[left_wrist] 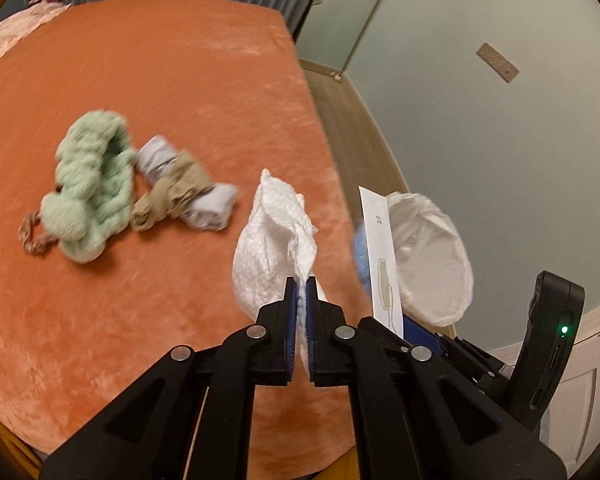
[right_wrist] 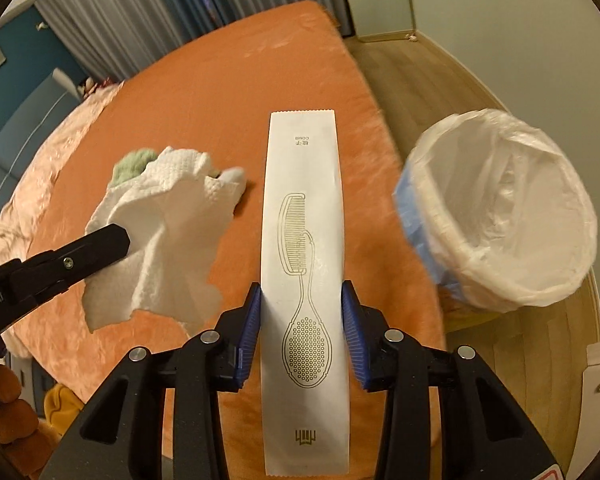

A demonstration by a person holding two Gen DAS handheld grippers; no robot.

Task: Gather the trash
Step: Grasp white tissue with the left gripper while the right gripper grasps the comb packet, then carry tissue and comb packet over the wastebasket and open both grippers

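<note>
Left wrist view: the left gripper (left_wrist: 301, 280) is clenched on a crumpled paper towel (left_wrist: 274, 240) above the orange bed (left_wrist: 160, 92), left of the lined bin (left_wrist: 430, 256). Right wrist view: the right gripper (right_wrist: 302, 300) grasps a comb wrapper (right_wrist: 303, 208) by its edges, left of the bin (right_wrist: 508, 208).

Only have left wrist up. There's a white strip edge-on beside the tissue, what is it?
Observer: A flat comb wrapper, with a comb and brush drawn on it, held by the right gripper.
Operator: Firm grip?
Observer: Pads press its two long edges; the wrapper stands flat between them.
Operator: Bin looks cut off here. Anything in it?
Observer: The lined bin sits on the floor beside the bed, to the wrapper's right. Only the bag liner is visible inside.
</note>
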